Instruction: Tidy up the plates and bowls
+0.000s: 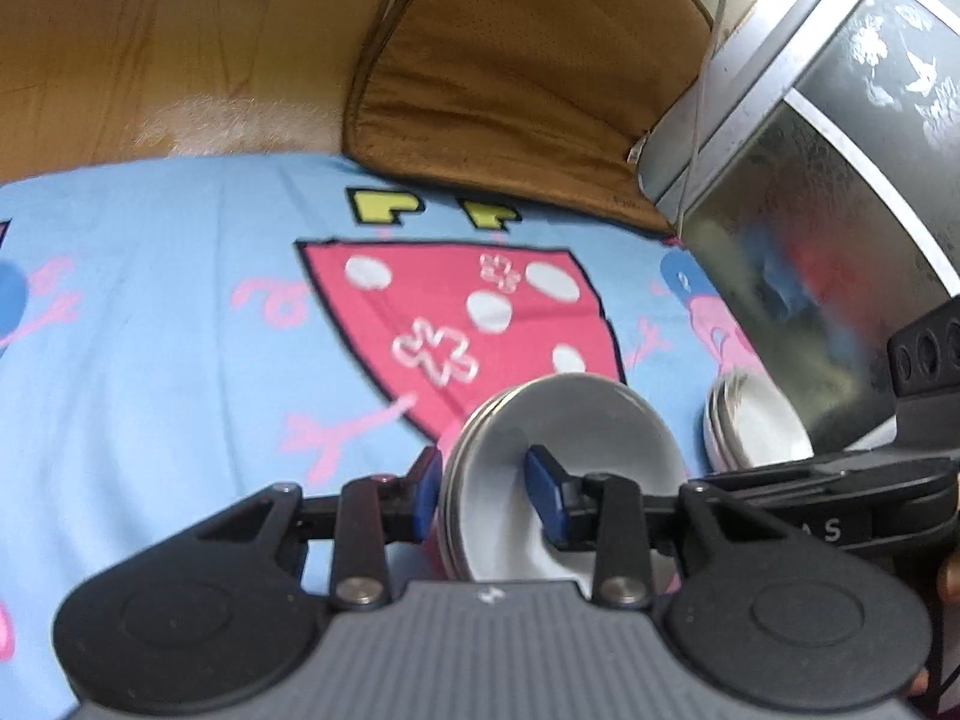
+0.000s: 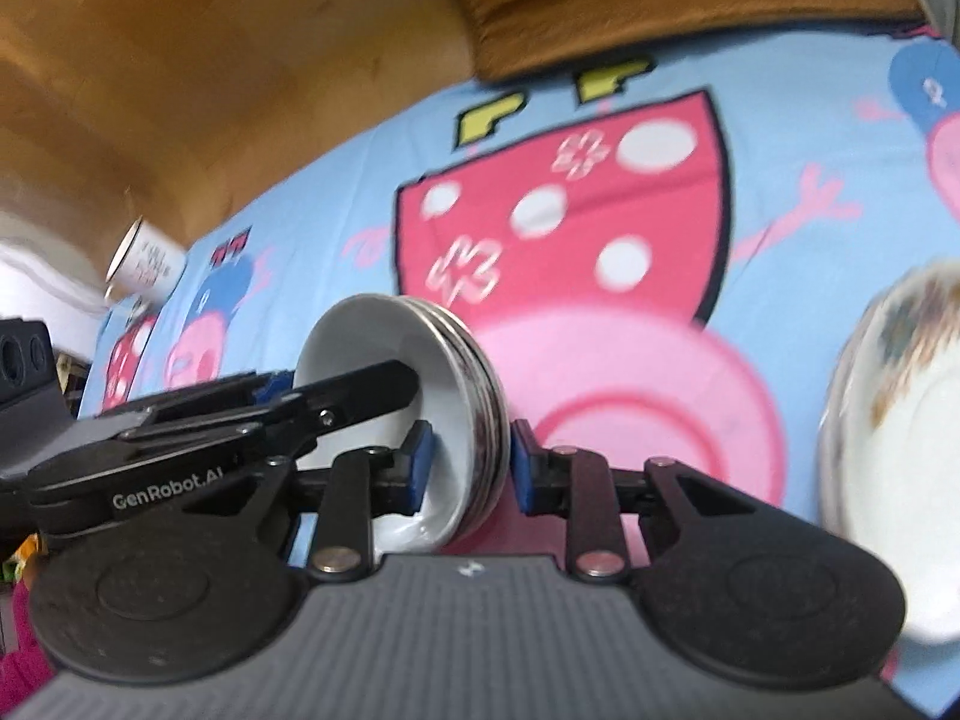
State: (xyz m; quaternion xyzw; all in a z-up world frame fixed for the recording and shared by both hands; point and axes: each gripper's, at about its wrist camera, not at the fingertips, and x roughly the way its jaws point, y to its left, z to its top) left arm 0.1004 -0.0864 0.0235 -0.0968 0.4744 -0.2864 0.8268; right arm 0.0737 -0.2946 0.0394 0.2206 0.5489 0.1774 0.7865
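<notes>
Over the cartoon cloth | both tools pinch one bowl stack by opposite rims, left tool and right tool each closed on it | guessing two grips keep it steady | other bowls wait nearby

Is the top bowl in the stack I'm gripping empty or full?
Empty: the white inside of the top bowl shows bare in both wrist views.

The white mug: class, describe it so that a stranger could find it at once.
Start at the blue cartoon cloth. At its far left edge, by the wooden floor, stands the white mug, tilted in this view. Unlike the small white bowls, it carries printed writing.
</notes>
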